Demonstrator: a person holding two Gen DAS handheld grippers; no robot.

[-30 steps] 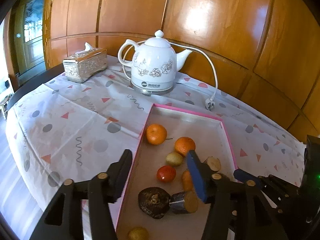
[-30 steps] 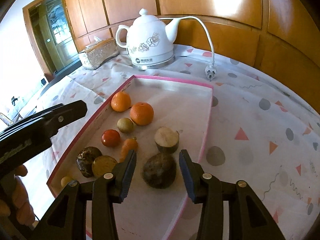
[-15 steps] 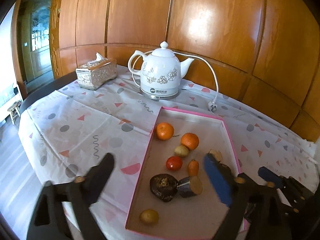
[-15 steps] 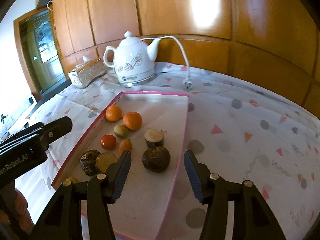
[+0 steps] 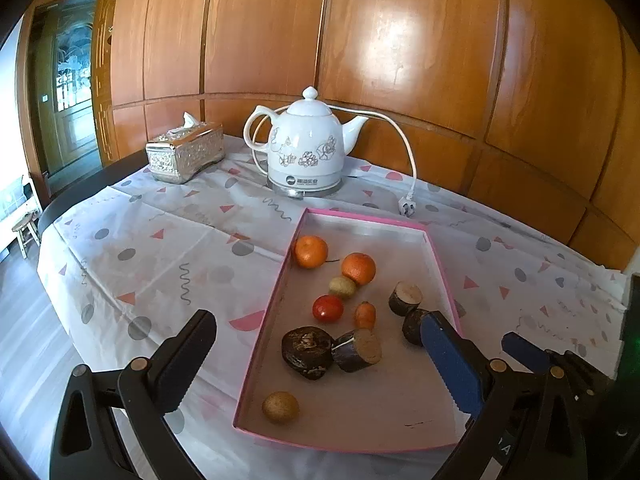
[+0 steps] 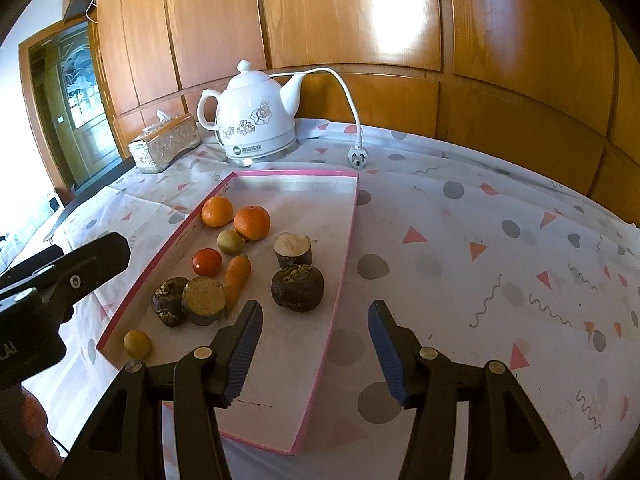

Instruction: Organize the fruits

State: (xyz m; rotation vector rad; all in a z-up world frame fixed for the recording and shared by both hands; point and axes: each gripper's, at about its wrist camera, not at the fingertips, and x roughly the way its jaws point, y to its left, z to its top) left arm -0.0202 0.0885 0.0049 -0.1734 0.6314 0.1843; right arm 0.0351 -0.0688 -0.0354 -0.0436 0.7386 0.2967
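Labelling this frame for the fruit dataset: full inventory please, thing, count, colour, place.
tray: 1, pink-rimmed, white inside, on the tablecloth
oranges: 2, orange, far end of tray, side by side
tomato: 1, red, mid tray
carrot: 1, orange, mid tray
small round fruits: 2, yellow-green, one near the oranges, one at near corner
dark round lumps: 2, brown-black, near half of tray
cut root pieces: 2, dark skin, pale face
kettle: 1, white, floral, behind tray, cord unplugged
tissue box: 1, silver, left of kettle
tablecloth: 1, white, patterned
left gripper: opening, empty
right gripper: open, empty
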